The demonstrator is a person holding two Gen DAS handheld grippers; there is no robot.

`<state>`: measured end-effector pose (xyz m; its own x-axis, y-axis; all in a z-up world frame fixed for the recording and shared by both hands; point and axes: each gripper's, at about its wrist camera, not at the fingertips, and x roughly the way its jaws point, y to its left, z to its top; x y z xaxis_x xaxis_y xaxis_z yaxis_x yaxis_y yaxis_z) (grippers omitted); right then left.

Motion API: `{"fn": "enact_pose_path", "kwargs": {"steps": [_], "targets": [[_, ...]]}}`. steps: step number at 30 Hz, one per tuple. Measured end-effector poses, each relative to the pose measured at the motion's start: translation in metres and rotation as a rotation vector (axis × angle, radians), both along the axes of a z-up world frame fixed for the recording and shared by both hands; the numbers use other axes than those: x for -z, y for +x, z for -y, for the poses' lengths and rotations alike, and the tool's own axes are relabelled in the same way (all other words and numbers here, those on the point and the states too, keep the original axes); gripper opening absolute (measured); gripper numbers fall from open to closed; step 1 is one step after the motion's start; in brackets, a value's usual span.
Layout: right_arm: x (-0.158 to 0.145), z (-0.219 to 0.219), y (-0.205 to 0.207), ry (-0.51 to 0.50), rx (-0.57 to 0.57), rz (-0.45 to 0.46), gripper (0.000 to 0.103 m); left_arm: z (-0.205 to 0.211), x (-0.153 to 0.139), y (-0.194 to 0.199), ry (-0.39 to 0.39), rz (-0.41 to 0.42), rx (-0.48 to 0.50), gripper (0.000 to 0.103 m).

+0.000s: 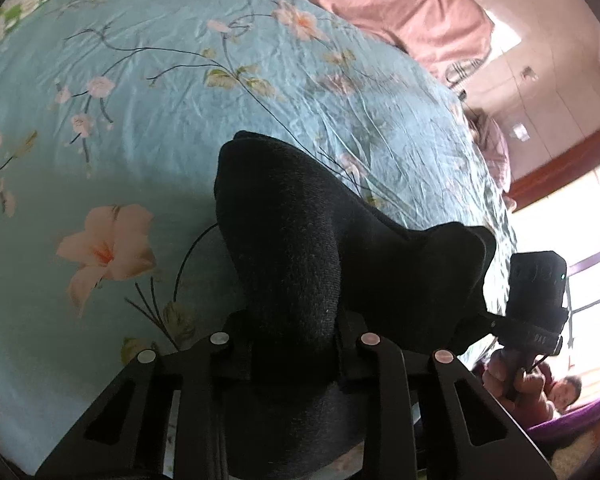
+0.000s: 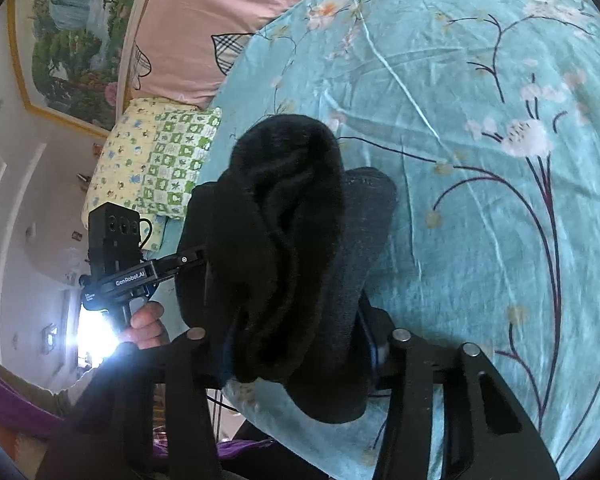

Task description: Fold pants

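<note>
The black pants hang bunched between both grippers above the teal floral bedsheet. My left gripper is shut on the pants' fabric, which bulges up over its fingers and hides the tips. My right gripper is shut on the pants too, with thick folds draped over its fingers. The right gripper's body shows at the right in the left wrist view, and the left gripper's body at the left in the right wrist view. Both hold the cloth close together, lifted off the bed.
A pink pillow lies at the bed's head, and a green-and-yellow checked pillow beside it. A framed landscape picture hangs on the wall. The bed's edge drops off at the right; a bright window is beyond.
</note>
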<state>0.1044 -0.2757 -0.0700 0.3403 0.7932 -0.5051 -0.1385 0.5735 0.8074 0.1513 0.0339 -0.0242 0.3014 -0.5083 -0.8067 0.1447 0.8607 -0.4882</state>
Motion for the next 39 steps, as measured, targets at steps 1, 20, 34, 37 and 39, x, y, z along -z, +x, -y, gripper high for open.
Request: {"fn": "enact_pose_path", "kwargs": {"steps": [1, 20, 34, 37, 39], "targets": [[-0.001, 0.000, 0.002, 0.004, -0.010, -0.004, 0.048, 0.000, -0.003, -0.001, 0.004, -0.002, -0.008, 0.026], [-0.040, -0.022, 0.063, -0.039, -0.212, 0.006, 0.046, -0.013, -0.050, 0.001, 0.083, -0.057, -0.199, 0.025], [-0.062, -0.053, 0.105, -0.026, -0.330, 0.044, 0.046, -0.028, -0.066, 0.022, 0.146, -0.096, -0.357, 0.025], [-0.064, -0.053, 0.114, -0.015, -0.353, 0.037, 0.046, -0.027, -0.074, 0.026, 0.158, -0.094, -0.383, 0.025], [-0.067, -0.053, 0.120, -0.015, -0.369, 0.041, 0.046, -0.026, -0.078, 0.028, 0.163, -0.095, -0.400, 0.025]]}}
